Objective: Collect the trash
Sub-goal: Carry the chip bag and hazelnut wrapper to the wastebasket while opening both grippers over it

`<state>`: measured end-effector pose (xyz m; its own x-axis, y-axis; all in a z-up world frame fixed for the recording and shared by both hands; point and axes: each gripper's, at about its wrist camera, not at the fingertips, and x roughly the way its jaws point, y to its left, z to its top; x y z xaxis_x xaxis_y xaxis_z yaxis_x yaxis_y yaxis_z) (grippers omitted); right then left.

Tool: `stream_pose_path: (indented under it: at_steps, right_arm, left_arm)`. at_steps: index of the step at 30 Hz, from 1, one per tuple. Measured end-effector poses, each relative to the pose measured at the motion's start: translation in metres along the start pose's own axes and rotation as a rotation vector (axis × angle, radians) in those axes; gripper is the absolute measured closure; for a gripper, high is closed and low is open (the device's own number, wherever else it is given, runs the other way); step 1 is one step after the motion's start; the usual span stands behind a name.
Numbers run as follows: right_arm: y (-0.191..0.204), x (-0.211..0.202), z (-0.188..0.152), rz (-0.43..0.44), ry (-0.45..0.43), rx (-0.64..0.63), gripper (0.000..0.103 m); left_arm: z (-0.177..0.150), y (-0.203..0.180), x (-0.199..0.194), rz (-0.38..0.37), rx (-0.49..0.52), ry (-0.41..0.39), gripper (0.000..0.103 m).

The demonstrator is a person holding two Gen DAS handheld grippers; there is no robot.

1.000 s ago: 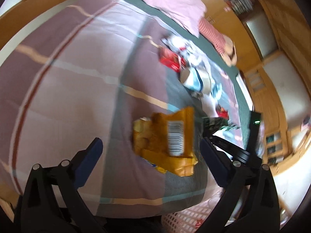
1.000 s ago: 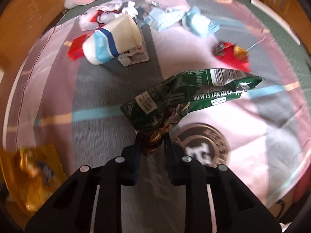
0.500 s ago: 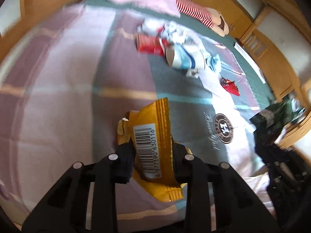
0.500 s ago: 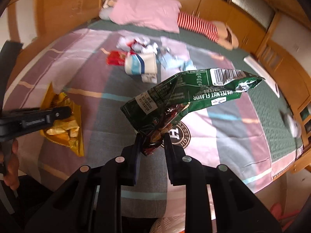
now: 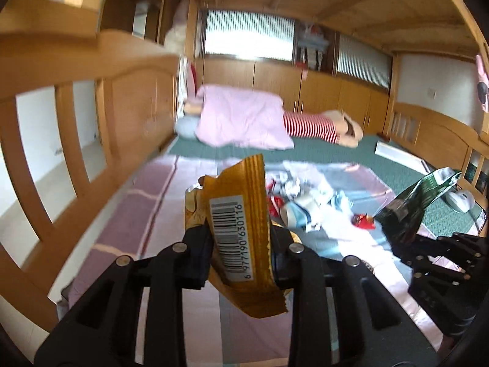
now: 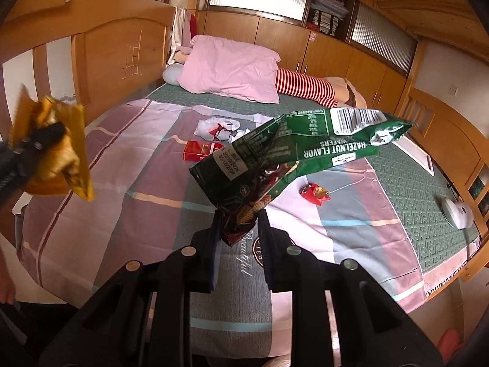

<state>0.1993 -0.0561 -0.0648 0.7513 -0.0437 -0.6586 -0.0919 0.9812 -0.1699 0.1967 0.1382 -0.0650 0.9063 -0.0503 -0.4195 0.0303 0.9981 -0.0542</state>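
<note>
My left gripper point(image 5: 240, 238) is shut on a yellow snack wrapper point(image 5: 241, 232) with a barcode, held up above the bed. It also shows at the left of the right wrist view point(image 6: 58, 156). My right gripper point(image 6: 238, 223) is shut on a green wafer bag point(image 6: 293, 153), lifted off the bed; the bag shows in the left wrist view point(image 5: 415, 202) at the right. More trash lies on the bed: a red packet point(image 6: 200, 150), white crumpled paper point(image 6: 215, 127), a small red wrapper point(image 6: 314, 194) and a blue-white cup point(image 5: 298, 215).
The bed has a pink and grey checked sheet point(image 6: 122, 189), a pink pillow point(image 6: 232, 67) and a striped doll point(image 6: 305, 87) at the far end. A wooden bed rail point(image 5: 76, 101) runs along the left. A white device point(image 6: 458, 212) lies at the right.
Both grippers have risen and tilted up from the bed, each carrying its wrapper. The left one shut on the yellow wrapper within the last second.
</note>
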Motion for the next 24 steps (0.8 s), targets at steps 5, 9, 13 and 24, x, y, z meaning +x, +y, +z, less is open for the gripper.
stream_pose_path:
  at_steps: [5,9,13,24]
  right_arm:
    - [0.004,0.001,-0.003,0.014,0.010,0.002,0.080]
    - [0.007,0.002,-0.004,0.019,0.016,-0.001,0.080]
    - [0.007,0.003,-0.006,0.025,0.026,0.002,0.080]
    - [-0.004,-0.002,-0.009,0.048,0.050,0.015,0.080]
  left_arm:
    - [0.002,0.002,-0.004,-0.006,0.005,-0.011,0.074]
    - [-0.001,0.002,-0.007,-0.008,0.013,-0.011,0.074]
    - [-0.004,0.004,-0.009,-0.010,0.015,-0.008,0.074]
    - [-0.005,0.001,-0.001,-0.043,0.021,0.016,0.074]
